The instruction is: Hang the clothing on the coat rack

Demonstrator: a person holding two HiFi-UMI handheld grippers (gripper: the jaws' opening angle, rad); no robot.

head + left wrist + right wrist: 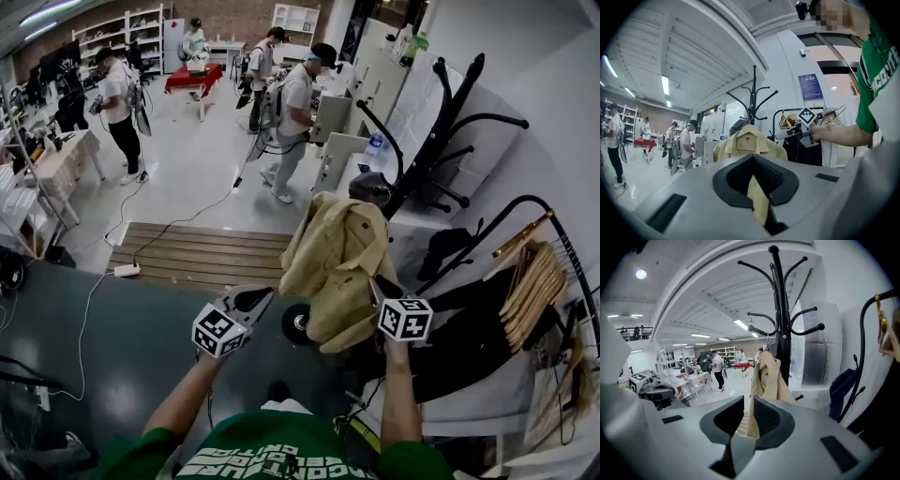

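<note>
The black coat rack (433, 141) stands by the white wall. A yellow jacket (337, 262) hangs against its pole, collar up by the lower hooks. The left tongs (757, 190) are clamped on the jacket's hem. The right tongs (747, 420) stand apart, with the jacket's edge hanging in the gap.

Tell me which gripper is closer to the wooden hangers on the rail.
Right. The right gripper is at the edge of the yellow jacket nearest the hangers; the left gripper is across the jacket, farther off.
</note>
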